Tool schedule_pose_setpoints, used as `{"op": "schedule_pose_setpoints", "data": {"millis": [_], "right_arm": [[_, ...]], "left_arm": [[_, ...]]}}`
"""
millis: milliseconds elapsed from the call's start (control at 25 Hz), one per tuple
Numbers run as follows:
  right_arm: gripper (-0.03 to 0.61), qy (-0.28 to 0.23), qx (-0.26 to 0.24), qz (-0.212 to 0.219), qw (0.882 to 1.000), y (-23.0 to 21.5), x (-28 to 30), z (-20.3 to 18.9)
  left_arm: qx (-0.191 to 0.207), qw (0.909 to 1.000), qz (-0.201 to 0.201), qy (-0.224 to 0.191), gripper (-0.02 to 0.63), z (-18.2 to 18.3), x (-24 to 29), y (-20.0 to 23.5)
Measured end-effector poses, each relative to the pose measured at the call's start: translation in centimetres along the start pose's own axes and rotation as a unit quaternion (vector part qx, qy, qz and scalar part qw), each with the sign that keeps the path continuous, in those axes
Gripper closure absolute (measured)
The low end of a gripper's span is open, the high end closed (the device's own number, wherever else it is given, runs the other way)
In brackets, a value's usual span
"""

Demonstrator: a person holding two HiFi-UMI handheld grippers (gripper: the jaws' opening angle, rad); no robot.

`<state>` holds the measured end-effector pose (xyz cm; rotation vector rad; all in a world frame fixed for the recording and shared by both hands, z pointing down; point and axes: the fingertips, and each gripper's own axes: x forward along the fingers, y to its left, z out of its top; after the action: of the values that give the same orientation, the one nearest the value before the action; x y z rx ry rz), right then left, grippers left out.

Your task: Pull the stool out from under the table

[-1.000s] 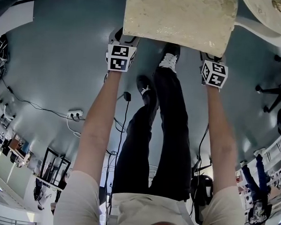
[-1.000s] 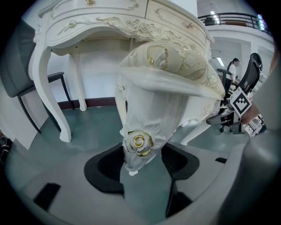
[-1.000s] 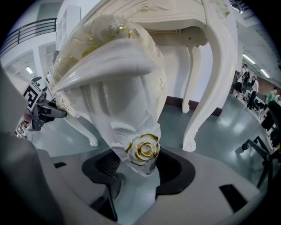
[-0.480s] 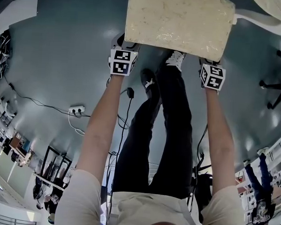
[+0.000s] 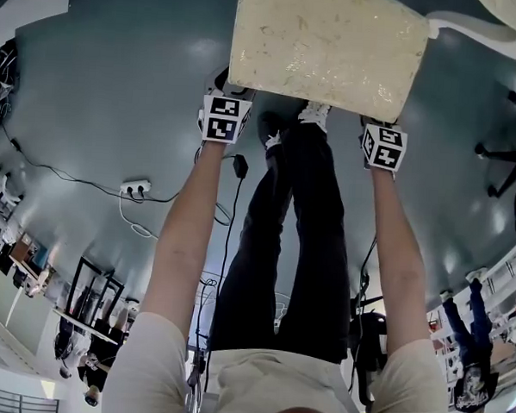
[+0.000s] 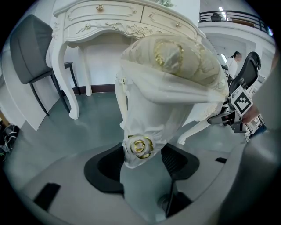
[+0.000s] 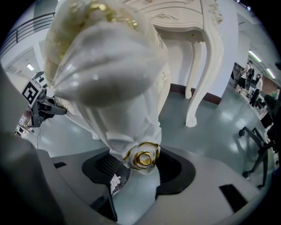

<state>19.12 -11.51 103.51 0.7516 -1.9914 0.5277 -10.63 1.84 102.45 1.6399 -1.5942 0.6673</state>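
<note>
The stool with a cream, speckled cushion and white carved frame (image 5: 327, 41) was in front of the person, just beyond the feet, on the grey-blue glossy floor (image 5: 100, 89). Its near edge faced the person and its far edge was cut by the top of the head view. The white carved table with gold drawer knobs (image 6: 109, 17) stood behind the stool. From these views I could not tell if the far side of the stool was under the table.

The left gripper (image 6: 140, 165) was at the near left corner of the stool. Its two black fingers (image 6: 105, 169) were closed on the white carved corner post, one on each side, just below a carved rose with gold paint (image 6: 140, 147). The right gripper (image 7: 138, 170) was at the near right corner. Its fingers (image 7: 173, 169) pinched that corner post in the same way, under a second gold rose (image 7: 144, 159). Both arms were stretched forward, and the marker cubes sat just below the cushion edge in the head view.

The person's legs in black trousers (image 5: 300, 229) were between the two arms, with a white sneaker (image 5: 314, 114) almost touching the near edge of the stool. A white power strip (image 5: 136, 186) with cables lay on the floor to the left, well apart from the stool. A grey chair (image 6: 30, 57) stood beside the table, and a black office chair (image 5: 511, 154) was far to the right.
</note>
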Motion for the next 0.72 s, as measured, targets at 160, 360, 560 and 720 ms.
{"op": "schedule_pose_setpoints", "data": {"millis": [160, 360, 560, 720], "right_arm": [[0.302, 0.009, 0.001, 0.004, 1.000, 0.2, -0.2, -0.2], [0.302, 0.014, -0.003, 0.007, 1.000, 0.1, -0.4, 0.4], [0.302, 0.017, -0.011, 0.009, 1.000, 1.1, -1.1, -1.4], [0.302, 0.028, -0.019, 0.013, 0.999, 1.7, -2.2, -2.9]], "left_arm": [[-0.001, 1.0000, 0.001, 0.007, 0.339, -0.3, -0.1, 0.0], [-0.012, 0.9999, 0.004, 0.004, 0.339, 0.3, -0.5, 0.0], [-0.017, 0.9998, 0.011, -0.003, 0.339, -2.1, -1.6, -0.6], [-0.027, 0.9995, 0.017, 0.005, 0.339, -4.0, -3.0, -1.7]]}}
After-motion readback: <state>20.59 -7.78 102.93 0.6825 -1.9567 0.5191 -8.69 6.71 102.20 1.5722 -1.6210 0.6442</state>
